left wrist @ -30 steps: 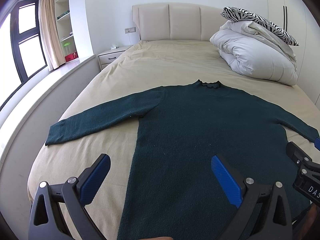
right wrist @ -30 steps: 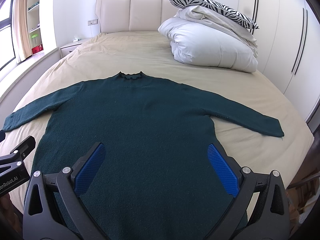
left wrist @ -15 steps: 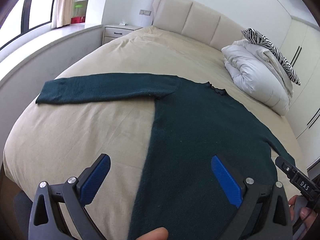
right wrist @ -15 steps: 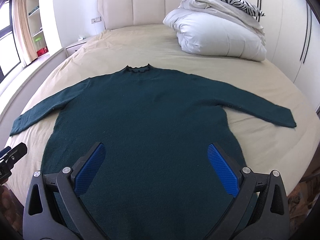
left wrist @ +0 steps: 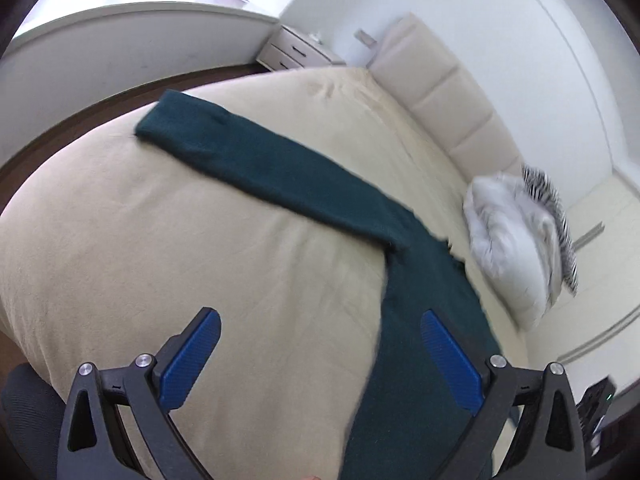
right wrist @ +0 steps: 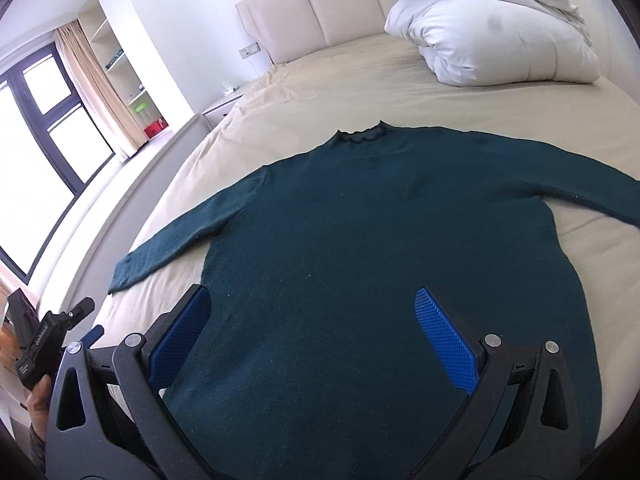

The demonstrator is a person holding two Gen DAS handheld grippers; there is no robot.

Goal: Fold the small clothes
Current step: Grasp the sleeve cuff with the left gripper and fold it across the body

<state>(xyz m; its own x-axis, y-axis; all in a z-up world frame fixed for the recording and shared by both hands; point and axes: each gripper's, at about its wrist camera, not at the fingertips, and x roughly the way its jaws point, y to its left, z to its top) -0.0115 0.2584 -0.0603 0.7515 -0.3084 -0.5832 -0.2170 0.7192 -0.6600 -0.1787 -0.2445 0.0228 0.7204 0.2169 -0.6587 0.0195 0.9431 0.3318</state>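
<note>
the bed (right wrist: 304, 80) carries everything here, its beige cover smooth and bare around the garment, with a heap of white bedding (right wrist: 492, 48) up by the headboard, well apart from the work. the dark green sweater (right wrist: 380, 248) lies flat in the middle of the bed, front side down or up i cannot tell, collar toward the headboard, both sleeves spread out to the sides. the left sleeve (left wrist: 256, 164) runs out toward the bed's edge, cuff near the side by the window.

the left gripper (left wrist: 316, 356) hangs above bare bed cover just beside the sweater's left edge, its blue fingers (left wrist: 192, 356) spread wide and holding nothing. the right gripper (right wrist: 312, 336) hovers over the lower body of the sweater, fingers equally wide and empty.

the step in hand looks like the first fold: bringing the left sleeve in across the body. to do it well, take the sleeve near the cuff, pinching the whole thickness of the knit. lift only enough to clear the cover, since a soft knit will drag and wrinkle. lay it straight across the chest. the right gripper could press the body down so it does not shift.
</note>
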